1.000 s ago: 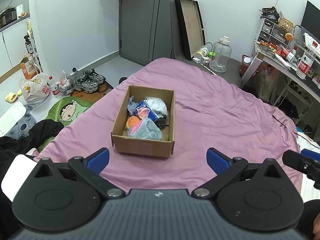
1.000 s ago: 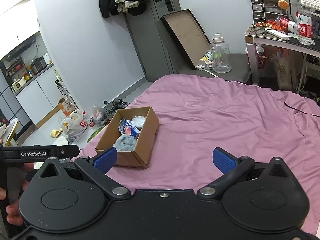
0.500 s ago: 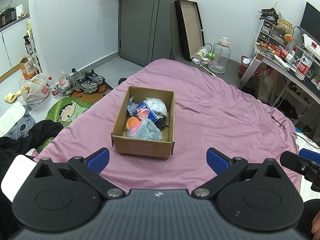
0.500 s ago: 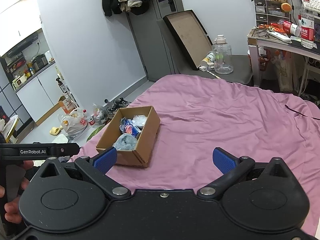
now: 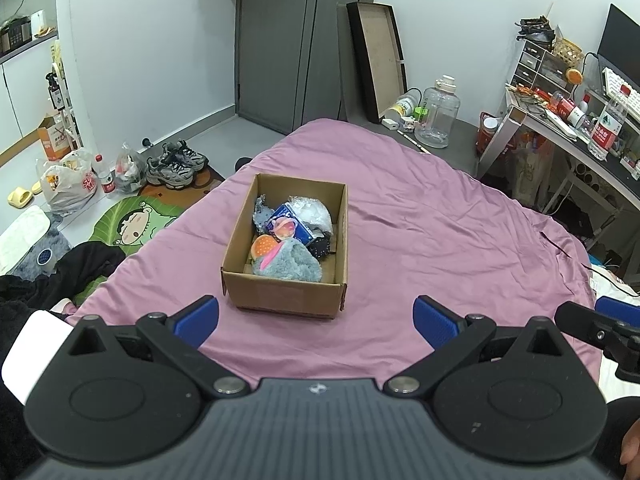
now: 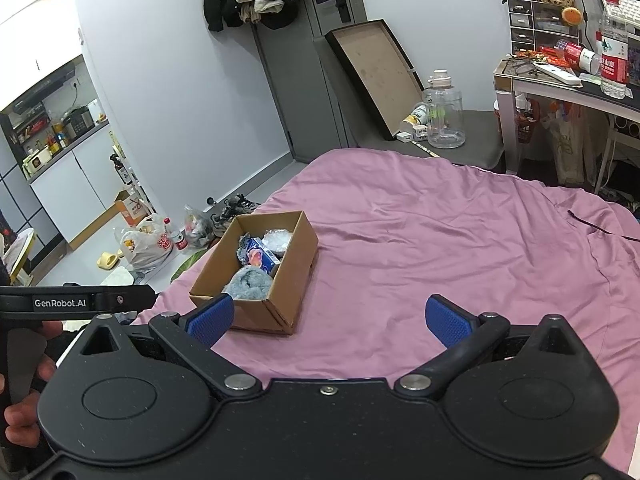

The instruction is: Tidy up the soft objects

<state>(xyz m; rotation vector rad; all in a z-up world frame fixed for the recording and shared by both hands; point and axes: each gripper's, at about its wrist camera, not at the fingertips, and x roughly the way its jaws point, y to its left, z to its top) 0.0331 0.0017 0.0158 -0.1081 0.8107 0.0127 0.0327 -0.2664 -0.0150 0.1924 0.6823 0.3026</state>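
Observation:
A brown cardboard box [image 5: 282,294] stands on the pink bed cover [image 5: 420,248]. It holds soft things: a grey-blue fluffy toy [image 5: 290,266], an orange ball [image 5: 264,246], a blue packet [image 5: 290,220] and a clear plastic bag [image 5: 314,212]. My left gripper [image 5: 316,320] is open and empty, just short of the box's near wall. The box also shows in the right wrist view [image 6: 262,308], left of centre. My right gripper [image 6: 330,318] is open and empty, with its left fingertip [image 6: 210,318] over the box's near corner.
The bed's left edge drops to a floor with a green mat [image 5: 132,224], shoes [image 5: 176,164] and bags [image 5: 66,184]. A cluttered desk [image 5: 580,120] stands right. A water jug [image 5: 436,114] and a leaning tray [image 5: 378,56] sit beyond the bed's far end.
Both views have tilted slightly, so the box sits a little lower in the frame. Both grippers stay open and empty; the box has not moved.

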